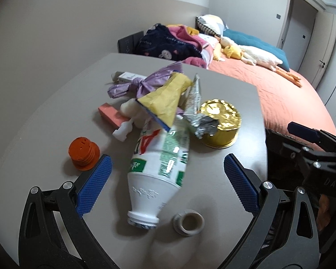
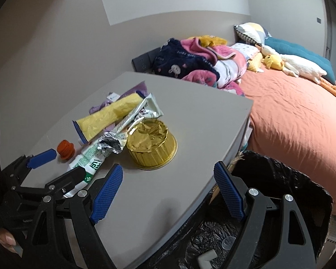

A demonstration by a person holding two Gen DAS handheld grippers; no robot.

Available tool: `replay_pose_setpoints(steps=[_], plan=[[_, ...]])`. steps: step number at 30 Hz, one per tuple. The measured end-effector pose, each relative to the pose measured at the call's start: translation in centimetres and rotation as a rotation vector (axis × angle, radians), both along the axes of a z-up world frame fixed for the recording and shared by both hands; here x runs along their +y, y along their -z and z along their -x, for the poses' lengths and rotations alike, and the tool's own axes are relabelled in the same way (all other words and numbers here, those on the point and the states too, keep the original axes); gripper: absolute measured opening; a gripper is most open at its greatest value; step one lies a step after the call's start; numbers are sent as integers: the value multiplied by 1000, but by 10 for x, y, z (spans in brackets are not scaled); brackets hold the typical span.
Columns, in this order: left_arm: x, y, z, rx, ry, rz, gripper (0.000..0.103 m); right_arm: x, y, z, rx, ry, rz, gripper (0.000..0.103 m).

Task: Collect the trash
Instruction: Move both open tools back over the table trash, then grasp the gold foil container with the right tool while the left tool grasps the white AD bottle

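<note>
the left gripper (image 1: 166,182) has its fingers wide apart and empty, straddling the white bottle (image 1: 160,163) on the bench (image 1: 224,89) without touching it; the likely next step is to lower squarely and close on the bottle's body, not its neck. the right gripper (image 2: 168,192), fingers also apart and holding nothing, hovers near the gold tin (image 2: 151,146), with the black bin bag (image 2: 280,179) just beside the bench edge.

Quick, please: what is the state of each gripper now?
Left gripper: open, holding nothing, white bottle between its fingers.
Right gripper: open, empty.
</note>
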State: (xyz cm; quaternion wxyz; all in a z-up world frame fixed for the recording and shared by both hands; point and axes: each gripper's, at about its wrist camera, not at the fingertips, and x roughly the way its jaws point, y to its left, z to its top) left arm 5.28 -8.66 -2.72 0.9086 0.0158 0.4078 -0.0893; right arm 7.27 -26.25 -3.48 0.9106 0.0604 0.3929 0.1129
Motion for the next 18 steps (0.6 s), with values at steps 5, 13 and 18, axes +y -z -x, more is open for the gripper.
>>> replay_pose_setpoints(steps=[5, 13, 18], plan=[[7, 12, -14, 28, -10, -14, 96, 13, 13, -16, 25, -29, 29, 84], [14, 25, -27, 52, -11, -27, 95, 33, 31, -45, 51, -79, 80, 84], [16, 33, -34, 77, 4, -37, 83, 41, 39, -59, 50, -95, 104, 84]])
